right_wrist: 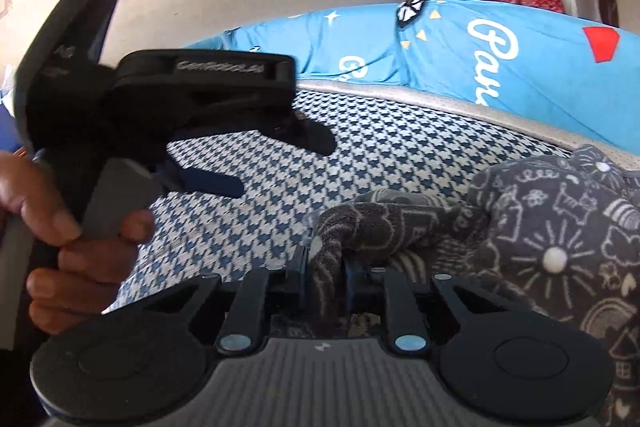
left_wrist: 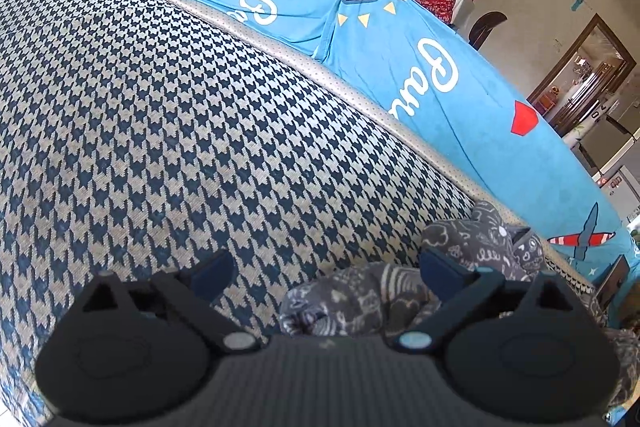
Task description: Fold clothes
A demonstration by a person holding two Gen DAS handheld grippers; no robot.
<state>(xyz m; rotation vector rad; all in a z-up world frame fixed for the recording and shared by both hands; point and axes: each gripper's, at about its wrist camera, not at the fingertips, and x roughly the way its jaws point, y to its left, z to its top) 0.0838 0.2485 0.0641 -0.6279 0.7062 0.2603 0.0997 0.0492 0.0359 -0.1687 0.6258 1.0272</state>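
Right wrist: right tool [right_wrist: 324, 279] clamps grey garment [right_wrist: 540, 227]; left tool [right_wrist: 276, 163], marked "GenRobot.AI", apart.

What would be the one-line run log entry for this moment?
left gripper: open, above houndstooth cushion | right gripper: shut on grey patterned garment | fold: not yet done

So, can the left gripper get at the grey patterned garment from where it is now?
Probably yes. The left gripper is open, and the grey garment lies just ahead between its fingers on the houndstooth cushion, with nothing in between.
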